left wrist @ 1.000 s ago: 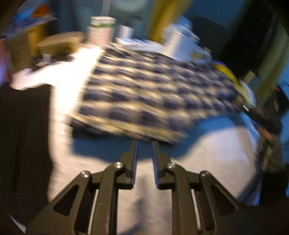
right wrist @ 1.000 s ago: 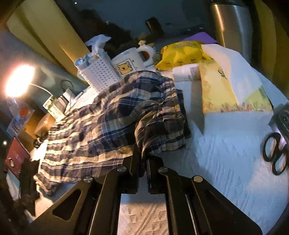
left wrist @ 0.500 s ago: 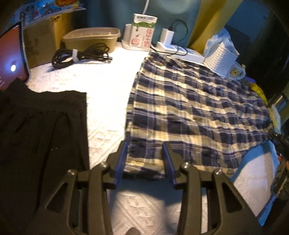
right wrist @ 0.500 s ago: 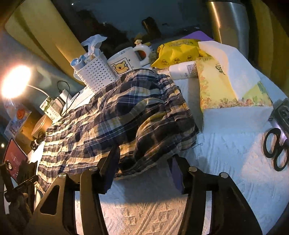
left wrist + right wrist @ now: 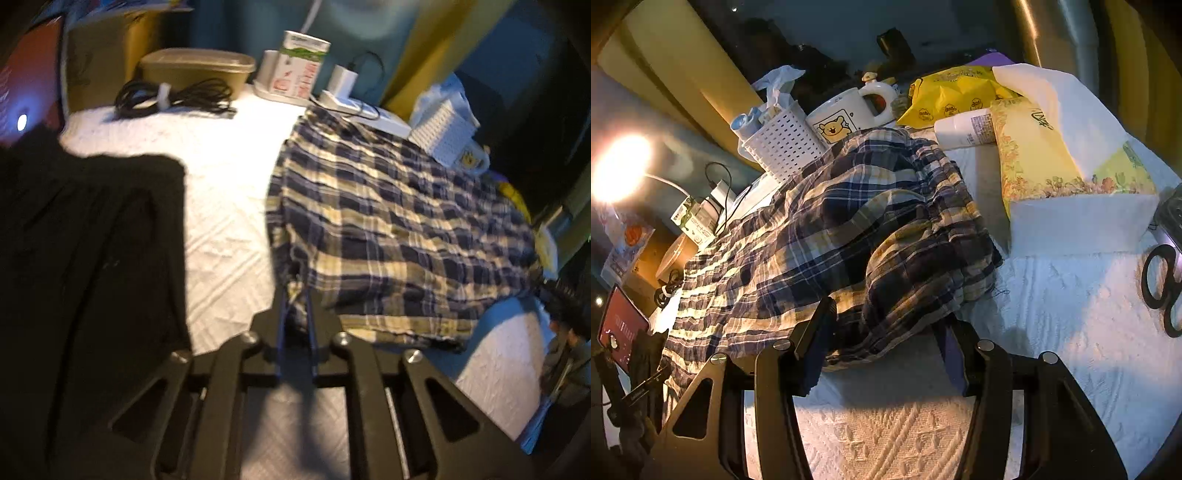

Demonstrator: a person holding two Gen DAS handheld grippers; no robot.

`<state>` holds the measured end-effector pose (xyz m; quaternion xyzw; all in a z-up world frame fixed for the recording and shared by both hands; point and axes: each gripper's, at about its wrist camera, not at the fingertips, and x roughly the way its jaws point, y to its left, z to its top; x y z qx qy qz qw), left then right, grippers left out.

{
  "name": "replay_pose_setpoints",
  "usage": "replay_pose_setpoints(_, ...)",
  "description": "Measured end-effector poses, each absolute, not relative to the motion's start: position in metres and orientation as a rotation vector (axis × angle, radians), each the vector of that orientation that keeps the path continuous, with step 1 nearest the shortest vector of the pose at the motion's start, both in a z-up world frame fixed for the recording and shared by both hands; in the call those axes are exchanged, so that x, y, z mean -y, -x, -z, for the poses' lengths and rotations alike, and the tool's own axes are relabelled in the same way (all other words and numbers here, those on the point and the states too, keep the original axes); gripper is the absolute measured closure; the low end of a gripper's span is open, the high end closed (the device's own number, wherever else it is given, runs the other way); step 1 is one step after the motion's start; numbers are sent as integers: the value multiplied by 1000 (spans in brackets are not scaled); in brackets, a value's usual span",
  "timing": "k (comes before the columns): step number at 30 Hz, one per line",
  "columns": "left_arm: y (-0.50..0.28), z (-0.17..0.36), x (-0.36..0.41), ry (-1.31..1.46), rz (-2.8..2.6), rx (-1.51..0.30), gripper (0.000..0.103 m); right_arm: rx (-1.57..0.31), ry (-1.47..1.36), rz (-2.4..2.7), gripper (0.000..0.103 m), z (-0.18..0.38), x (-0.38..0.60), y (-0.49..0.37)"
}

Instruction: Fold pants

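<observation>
Blue and cream plaid pants (image 5: pixel 388 221) lie spread on a white textured cloth (image 5: pixel 221 177). My left gripper (image 5: pixel 295 295) is shut on the near left corner of the plaid pants. In the right wrist view the plaid pants (image 5: pixel 831 229) lie bunched at their waist end. My right gripper (image 5: pixel 882 332) is open, its jaws standing on either side of the bunched near edge of the fabric.
A black garment (image 5: pixel 85 258) lies left of the plaid pants. At the back stand a coiled cable (image 5: pixel 173 98), a carton (image 5: pixel 299 66) and a white basket (image 5: pixel 783 144). A mug (image 5: pixel 846 114), a tissue box (image 5: pixel 1063 177) and scissors (image 5: pixel 1163 288) lie to the right.
My left gripper has closed on the corner of the plaid pants. My right gripper opened half a second ago, stays open, and has moved closer over the bunched edge.
</observation>
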<state>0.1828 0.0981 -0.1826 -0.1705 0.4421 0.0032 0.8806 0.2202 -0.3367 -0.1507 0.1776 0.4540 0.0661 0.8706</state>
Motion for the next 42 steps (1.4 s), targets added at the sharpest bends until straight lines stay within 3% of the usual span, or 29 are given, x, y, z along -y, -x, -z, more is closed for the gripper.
replay_pose_setpoints(10,-180,175,-99,369,-45,-934,92,-895,-513,-138,47,157,349,-232)
replay_pose_setpoints(11,-181,174,-100,372,-42,-937,91,-893,-538,-133,51,159,351,-235)
replay_pose_setpoints(13,-182,165,-103,366,-58,-920,84,-909,-589,-132,92,165,357,-239)
replay_pose_setpoints(15,-183,152,-106,330,-82,-891,80,-895,-628,-146,95,167,362,-239)
replay_pose_setpoints(17,-187,141,-107,290,-93,-871,77,-851,-599,-151,96,155,360,-237)
replay_pose_setpoints(20,-195,129,-109,253,-72,-855,61,-801,-562,-155,96,135,359,-238)
replay_pose_setpoints(30,-225,110,-106,253,37,-830,59,-690,-440,-125,97,71,363,-255)
replay_pose_setpoints(42,-236,117,-103,217,136,-851,59,-620,-278,-216,97,22,287,-276)
